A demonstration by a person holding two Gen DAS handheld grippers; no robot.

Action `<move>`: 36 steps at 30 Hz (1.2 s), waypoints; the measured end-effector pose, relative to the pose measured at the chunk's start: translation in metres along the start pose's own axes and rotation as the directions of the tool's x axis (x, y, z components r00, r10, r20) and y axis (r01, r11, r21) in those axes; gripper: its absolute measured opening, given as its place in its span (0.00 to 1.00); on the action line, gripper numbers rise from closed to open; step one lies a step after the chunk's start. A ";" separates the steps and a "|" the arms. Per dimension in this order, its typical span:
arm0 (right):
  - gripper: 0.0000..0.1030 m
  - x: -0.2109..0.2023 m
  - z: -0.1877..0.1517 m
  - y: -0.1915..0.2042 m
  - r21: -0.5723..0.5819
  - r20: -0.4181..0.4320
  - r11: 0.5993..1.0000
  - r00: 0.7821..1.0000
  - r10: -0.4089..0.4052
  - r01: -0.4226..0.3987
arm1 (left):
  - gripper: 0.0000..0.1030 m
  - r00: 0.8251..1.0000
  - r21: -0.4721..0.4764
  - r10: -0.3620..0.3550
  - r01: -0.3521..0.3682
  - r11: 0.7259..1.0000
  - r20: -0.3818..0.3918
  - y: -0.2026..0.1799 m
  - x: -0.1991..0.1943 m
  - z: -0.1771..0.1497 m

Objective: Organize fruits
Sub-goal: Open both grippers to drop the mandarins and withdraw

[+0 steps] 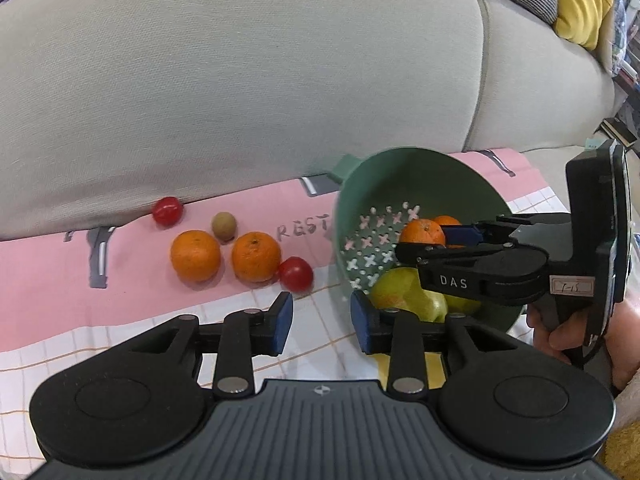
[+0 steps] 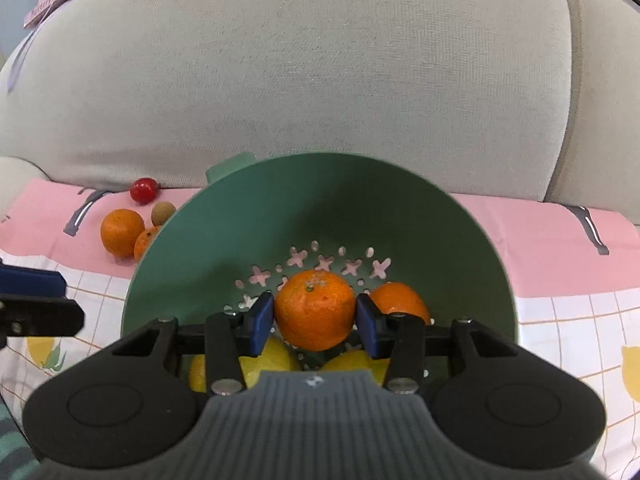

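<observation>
My right gripper (image 2: 315, 322) has its blue pads (image 2: 262, 322) pressed against both sides of a mandarin (image 2: 314, 309), pinching it just above the floor of the green colander (image 2: 400, 216). From the left wrist view the same gripper (image 1: 416, 240) reaches in over the colander's near rim (image 1: 400, 156), the mandarin (image 1: 422, 231) at its tip. A second mandarin (image 2: 398, 300) sits just beside the held one on its right, and yellow-green fruits (image 1: 404, 294) lie below it at the bottom of the bowl.

My left gripper (image 1: 322, 320) is spread and holds nothing — its jaws hang over the checked part of the cloth (image 1: 320, 336), with the right-hand pad close to the colander's lower edge.

Further out on the pink band of the cloth, left of the colander, lie the loose fruits: two oranges (image 1: 195, 255) side by side, a red tomato (image 1: 296, 274) touching the nearer orange (image 1: 256, 257), a small brown fruit (image 1: 223, 225) just behind the pair, and another red tomato (image 1: 167, 210) against the foot of the grey sofa cushion (image 1: 240, 80).
</observation>
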State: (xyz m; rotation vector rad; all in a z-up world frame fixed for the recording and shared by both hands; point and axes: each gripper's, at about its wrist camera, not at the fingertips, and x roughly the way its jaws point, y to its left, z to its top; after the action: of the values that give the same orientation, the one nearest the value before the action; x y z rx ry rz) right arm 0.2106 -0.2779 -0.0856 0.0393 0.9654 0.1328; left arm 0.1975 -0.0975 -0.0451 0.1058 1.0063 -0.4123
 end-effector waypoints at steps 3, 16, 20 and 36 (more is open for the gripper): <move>0.41 0.004 -0.001 0.004 -0.011 -0.023 1.000 1.000 -0.017 0.017 | 0.39 0.999 0.013 0.032 -0.032 0.999 0.005 0.001 -0.004 0.000; 0.53 -0.025 0.005 0.019 -0.029 0.027 0.997 0.997 -0.066 0.067 | 0.40 0.995 0.034 0.087 -0.089 0.995 0.056 0.008 -0.041 -0.010; 0.64 -0.051 0.002 0.029 -0.022 0.083 0.998 0.995 -0.055 0.057 | 0.40 0.991 0.019 0.104 -0.106 0.994 0.087 0.013 -0.060 -0.017; 0.75 -0.110 -0.031 0.108 -0.048 0.206 0.998 0.977 0.052 -0.043 | 0.46 0.968 -0.132 0.182 -0.161 0.978 0.175 0.062 -0.121 -0.048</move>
State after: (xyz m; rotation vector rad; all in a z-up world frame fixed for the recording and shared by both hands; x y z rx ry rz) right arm 0.1129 -0.1859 -0.0037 0.0357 0.7528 0.1904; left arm 0.1266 0.0073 0.0238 0.0475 0.8268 -0.1997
